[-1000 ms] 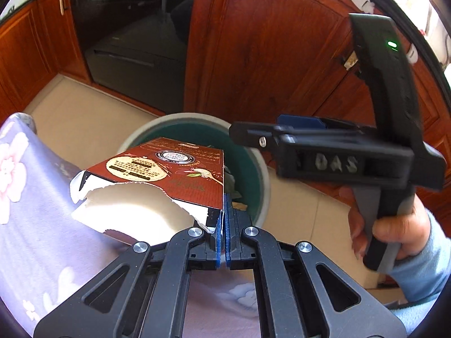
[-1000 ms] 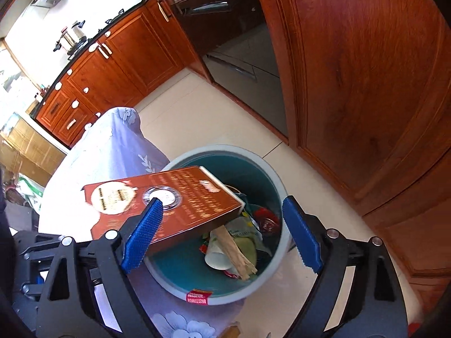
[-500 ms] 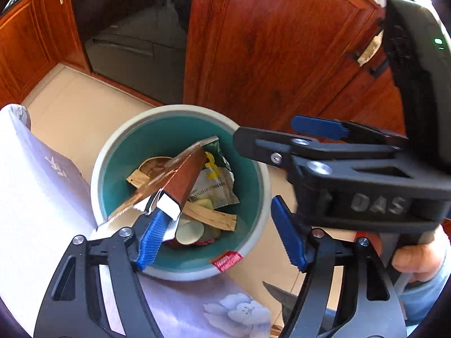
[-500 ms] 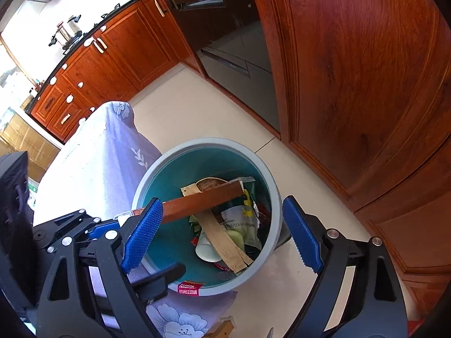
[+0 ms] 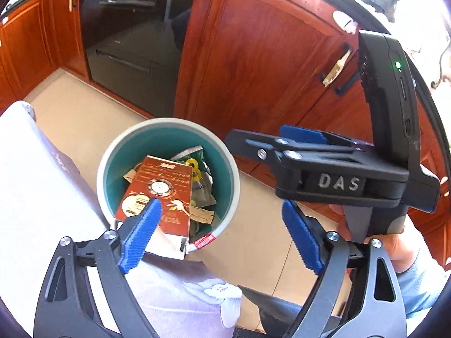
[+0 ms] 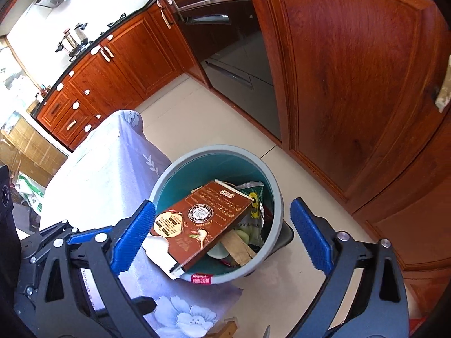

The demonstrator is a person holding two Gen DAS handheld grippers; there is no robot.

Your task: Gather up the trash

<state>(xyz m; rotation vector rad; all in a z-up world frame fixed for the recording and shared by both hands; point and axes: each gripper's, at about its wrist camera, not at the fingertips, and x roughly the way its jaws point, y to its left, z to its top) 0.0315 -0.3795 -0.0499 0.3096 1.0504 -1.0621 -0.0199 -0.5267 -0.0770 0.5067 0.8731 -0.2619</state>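
Below, one round bin (image 5: 235,186) with a teal inside and a pale rim stands on the beige tiled floor (image 5: 84,118), just beside a table draped in a lilac floral cloth (image 5: 42,197). One torn brown carton (image 5: 160,188) leans in it, its printed end down among the rubbish and its ripped white end propped over the near rim, touching the cloth's edge. Under and beside the carton lie one green snack wrapper (image 6: 255,197), one strip of brown cardboard (image 6: 238,249) and one pale cup (image 6: 218,252); the rest of the heap is too jumbled to count. One red label (image 6: 201,278) sits on the bin's outer wall.

Two grippers hang above. The left gripper (image 5: 222,233) has just been opening, and its two blue pads now stand wide with nothing pressed between them; the carton lies beyond the left pad, free of it. The right gripper (image 6: 222,239) has also just been opening further, its jaws spread wide over the bin, holding nothing. In the left wrist view the right gripper's black body marked DAS shows side-on, with one hand (image 5: 394,246) in a light-blue sleeve on its handle.

Red-brown wooden cabinets (image 6: 352,84) and one dark oven (image 5: 126,36) line the far wall.
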